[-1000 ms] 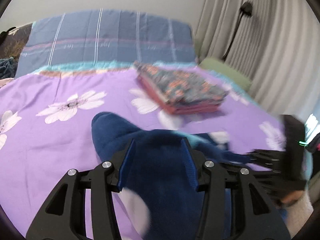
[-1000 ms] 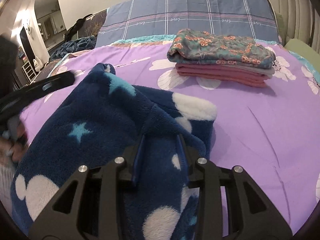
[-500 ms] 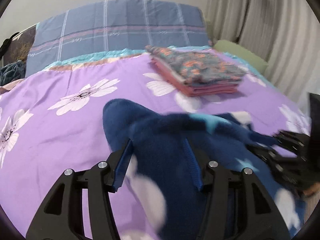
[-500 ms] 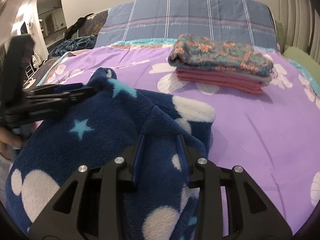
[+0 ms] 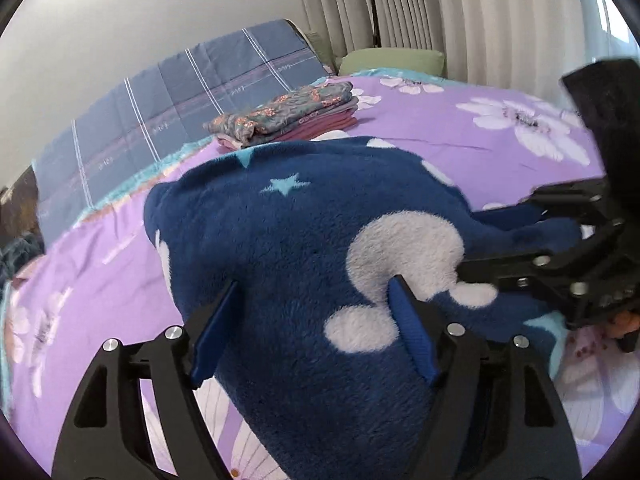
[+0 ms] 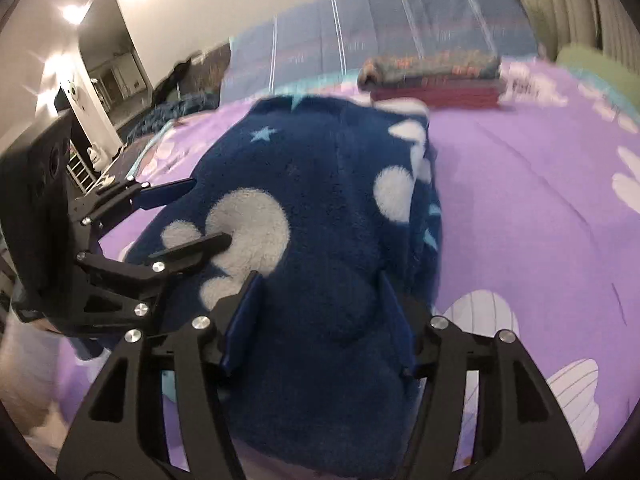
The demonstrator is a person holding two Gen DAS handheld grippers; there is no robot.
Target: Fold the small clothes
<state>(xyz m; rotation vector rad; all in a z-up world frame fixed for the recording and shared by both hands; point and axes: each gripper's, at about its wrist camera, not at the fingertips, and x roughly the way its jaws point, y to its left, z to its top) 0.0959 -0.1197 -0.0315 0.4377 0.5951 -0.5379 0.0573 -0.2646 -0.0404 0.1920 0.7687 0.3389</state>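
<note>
A navy fleece garment (image 5: 304, 216) with white spots and pale blue stars lies bunched on the purple flowered bed sheet (image 5: 480, 128). My left gripper (image 5: 314, 296) straddles its near edge. Its jaws are opening, with fleece filling the gap between the blue pads. My right gripper (image 6: 320, 280) straddles another part of the same garment (image 6: 320, 184), and its jaws are opening too. Each gripper shows in the other's view: the right gripper (image 5: 492, 236) at the garment's right end, the left gripper (image 6: 210, 214) at its left side.
A stack of folded clothes (image 5: 288, 114), floral on top and pink below, sits further back on the bed. Behind it lies a blue plaid pillow (image 5: 180, 92), with a green cushion (image 5: 392, 60) by the curtains (image 5: 480, 20). A lit doorway (image 6: 104, 60) is at left.
Both grippers have swept sideways across the bed with the fleece, and the left one has rolled. Both pairs of jaws stand wider than before. The garment now lies lower and flatter.
</note>
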